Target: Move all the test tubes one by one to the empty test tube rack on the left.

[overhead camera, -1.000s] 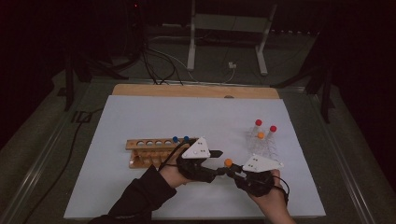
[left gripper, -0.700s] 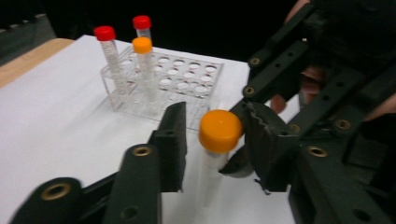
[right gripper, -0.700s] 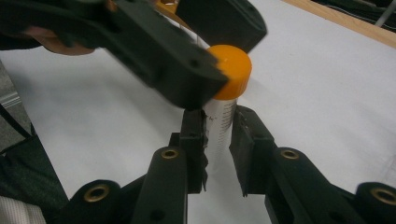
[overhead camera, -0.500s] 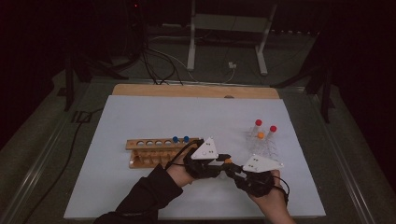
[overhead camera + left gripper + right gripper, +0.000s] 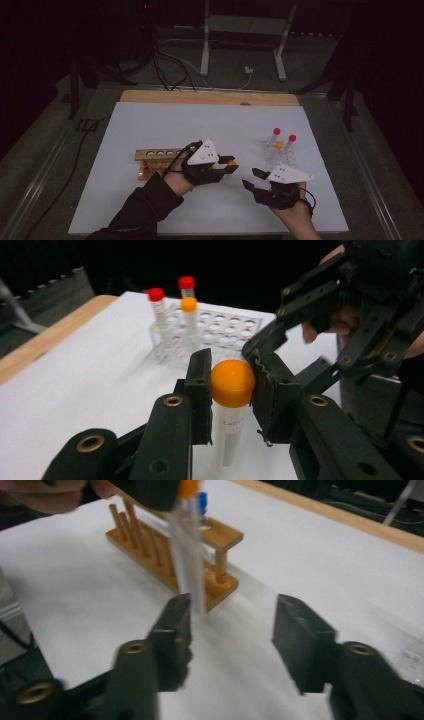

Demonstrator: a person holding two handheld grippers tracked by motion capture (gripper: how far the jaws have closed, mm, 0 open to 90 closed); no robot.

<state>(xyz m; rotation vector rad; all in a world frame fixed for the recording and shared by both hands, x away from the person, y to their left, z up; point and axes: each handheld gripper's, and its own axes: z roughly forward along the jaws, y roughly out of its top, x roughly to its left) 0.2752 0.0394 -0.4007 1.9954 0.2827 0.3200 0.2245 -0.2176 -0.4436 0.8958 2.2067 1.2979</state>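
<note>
We saw the left gripper [image 5: 227, 165] near the middle of the worktop's [image 5: 150, 120] front half, jaws clamped on an orange-capped tube [image 5: 231, 390] just under its cap, tube hanging upright. The left forearm came in from the front edge, angled right. The right gripper [image 5: 253, 179] sat just beside it toward the front right corner, jaws wide apart and bare. The wooden rack [image 5: 155, 156] lay behind the left hand; the clear rack [image 5: 280, 152] with three capped tubes stood toward the right edge.
</note>
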